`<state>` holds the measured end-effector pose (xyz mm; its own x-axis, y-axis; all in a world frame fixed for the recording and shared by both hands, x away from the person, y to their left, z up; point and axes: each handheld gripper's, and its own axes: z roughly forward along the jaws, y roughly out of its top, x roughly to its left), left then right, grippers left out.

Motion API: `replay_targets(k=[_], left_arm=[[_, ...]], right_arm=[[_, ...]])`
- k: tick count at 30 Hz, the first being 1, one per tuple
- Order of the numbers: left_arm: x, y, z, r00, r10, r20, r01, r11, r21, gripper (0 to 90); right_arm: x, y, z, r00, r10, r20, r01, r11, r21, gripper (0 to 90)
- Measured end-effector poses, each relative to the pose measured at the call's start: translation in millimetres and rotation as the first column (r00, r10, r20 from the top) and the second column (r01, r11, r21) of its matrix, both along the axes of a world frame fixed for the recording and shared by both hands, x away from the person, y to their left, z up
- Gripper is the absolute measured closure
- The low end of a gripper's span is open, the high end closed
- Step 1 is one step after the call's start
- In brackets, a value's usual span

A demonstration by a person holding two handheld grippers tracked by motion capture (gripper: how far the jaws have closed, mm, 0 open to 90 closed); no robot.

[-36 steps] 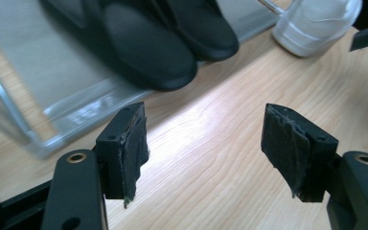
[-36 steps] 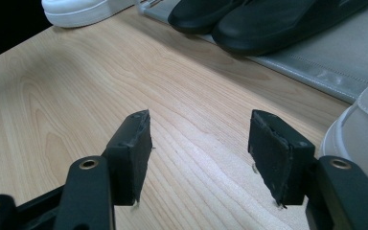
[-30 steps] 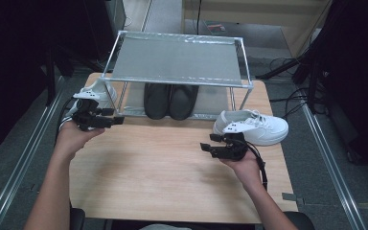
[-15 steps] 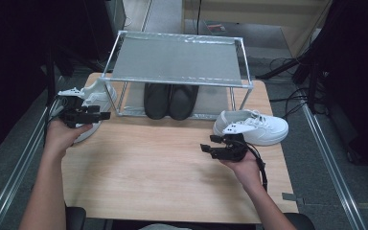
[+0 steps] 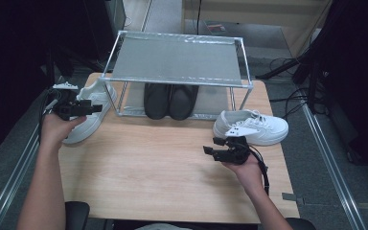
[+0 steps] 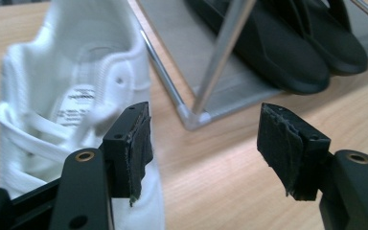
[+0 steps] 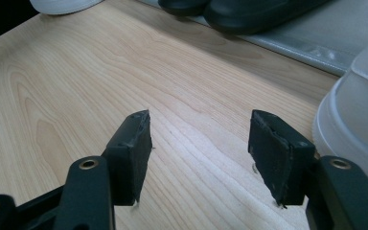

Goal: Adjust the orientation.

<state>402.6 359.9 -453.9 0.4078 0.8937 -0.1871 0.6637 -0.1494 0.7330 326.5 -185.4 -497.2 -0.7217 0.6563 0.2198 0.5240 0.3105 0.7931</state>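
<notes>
One white sneaker lies at the table's left edge, beside the metal rack. My left gripper hovers over it, open, with nothing between the jaws. Another white sneaker lies at the right, toe pointing right. In front of that sneaker's heel my right gripper rests low over the wood, open and empty. A pair of black shoes stands on the rack's lower shelf.
The rack's top shelf is a bare grey sheet. Its front left leg stands just ahead of my left gripper. Bare wooden tabletop lies between the two hands. Cables run across the floor to the right.
My left hand has drawn back leftward from the rack's corner, over the left sneaker. The right gripper has stayed in place.
</notes>
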Motion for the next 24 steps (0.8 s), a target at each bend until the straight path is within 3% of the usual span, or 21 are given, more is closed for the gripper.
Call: replay_targets(k=[7,11,14,17,22,24], left_arm=[[12.8,11.2,0.5,0.9995,0.031,-0.006,-0.031,0.9995,0.012,38.7],[17.3,13.3,-0.8,0.9978,0.052,0.04,-0.053,0.9986,0.009,40.1],[20.9,19.3,-6.5,0.9962,0.075,0.043,-0.075,0.9971,-0.006,40.9],[25.5,25.5,-15.4,0.9954,0.095,0.014,-0.095,0.9953,-0.02,41.9],[32.3,23.5,-28.4,0.9975,0.064,-0.031,-0.065,0.9977,-0.019,45.8],[34.0,21.2,-31.3,0.9981,0.055,-0.029,-0.055,0.9984,-0.01,46.5]], right_arm=[[-3.8,-6.0,-1.2,0.9996,-0.028,-0.005,0.028,1.0,0.003,41.7],[-5.6,-9.9,-2.0,0.9991,-0.042,-0.006,0.042,0.999,0.003,41.6],[-7.1,-12.1,-1.9,0.9988,-0.049,-0.008,0.049,0.999,0.005,41.6],[-7.8,-13.7,-2.4,0.9986,-0.053,-0.009,0.053,0.999,0.006,41.6],[-7.9,-13.6,-3.1,0.9987,-0.05,-0.011,0.05,0.999,0.005,41.6],[-8.0,-13.4,-3.3,0.9987,-0.049,-0.012,0.049,0.999,0.002,41.6]])
